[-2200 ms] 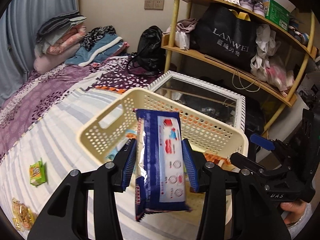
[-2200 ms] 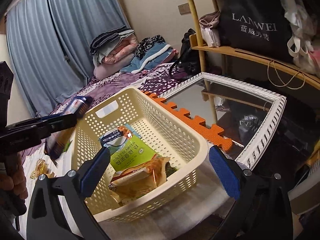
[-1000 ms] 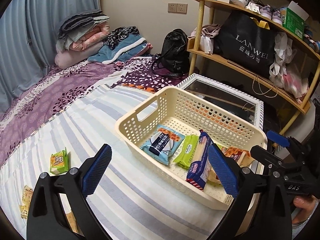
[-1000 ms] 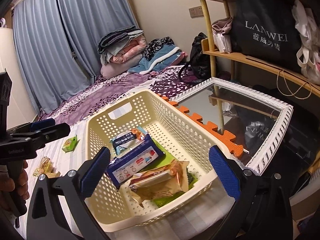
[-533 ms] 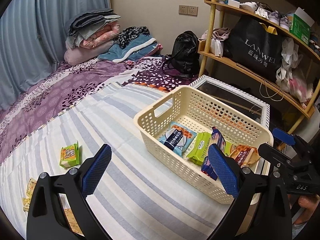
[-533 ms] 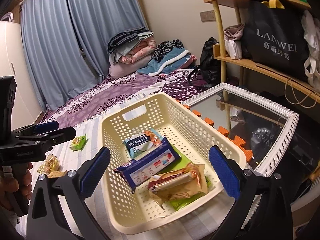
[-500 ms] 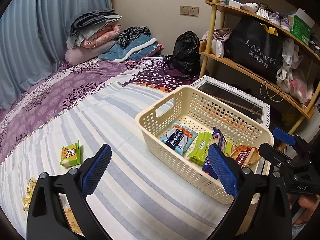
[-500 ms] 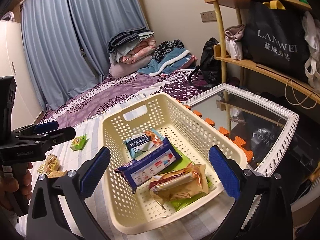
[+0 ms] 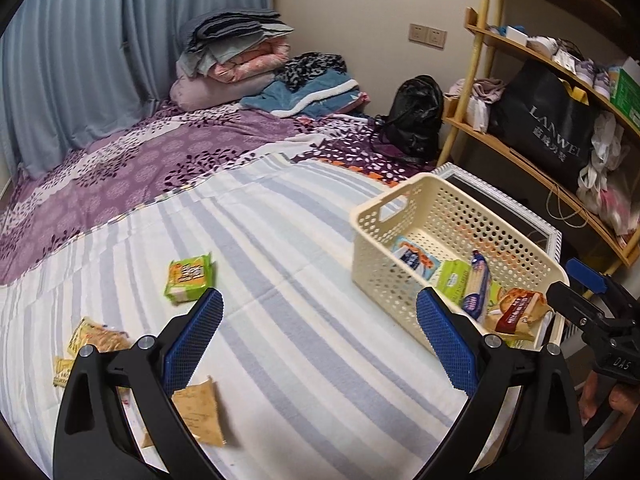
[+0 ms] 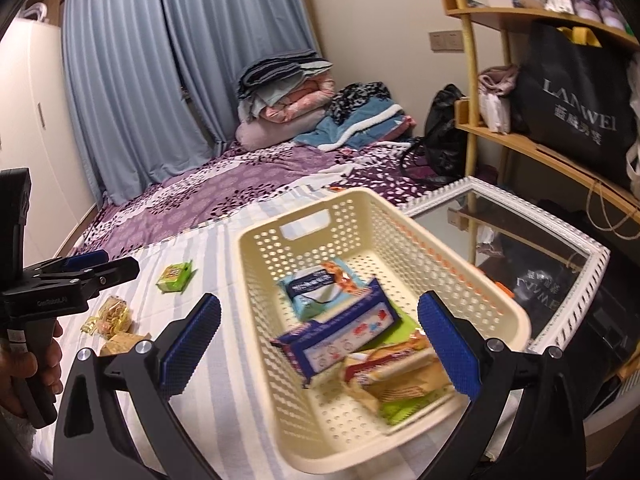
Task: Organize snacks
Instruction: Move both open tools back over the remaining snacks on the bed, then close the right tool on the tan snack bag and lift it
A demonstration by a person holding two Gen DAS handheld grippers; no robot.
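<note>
A cream perforated basket [image 9: 362, 236] [image 10: 256, 280] stands on the striped bed sheet. It holds a blue cracker pack [image 10: 340, 334] [image 9: 476, 286], a light blue pack [image 10: 316, 286], a green seaweed pack [image 9: 452, 278] and an orange bread pack [image 10: 396, 372]. On the sheet to the left lie a green snack pack [image 9: 188, 278] [image 10: 174, 276], yellow candy packs [image 9: 98, 338] [image 10: 112, 316] and a tan packet [image 9: 198, 410]. My left gripper [image 9: 318, 340] is open and empty above the sheet, left of the basket. My right gripper [image 10: 320, 342] is open and empty over the basket's near end.
A white-framed mirror [image 10: 560, 248] lies right of the basket. A wooden shelf [image 9: 532, 152] with a black bag stands behind it. Folded blankets [image 9: 240, 56] and a black backpack [image 9: 416, 116] sit at the far end of the bed.
My left gripper let the blue cracker pack drop into the basket, then swung left and back toward the loose snacks. My right gripper stayed open and shifted slightly left.
</note>
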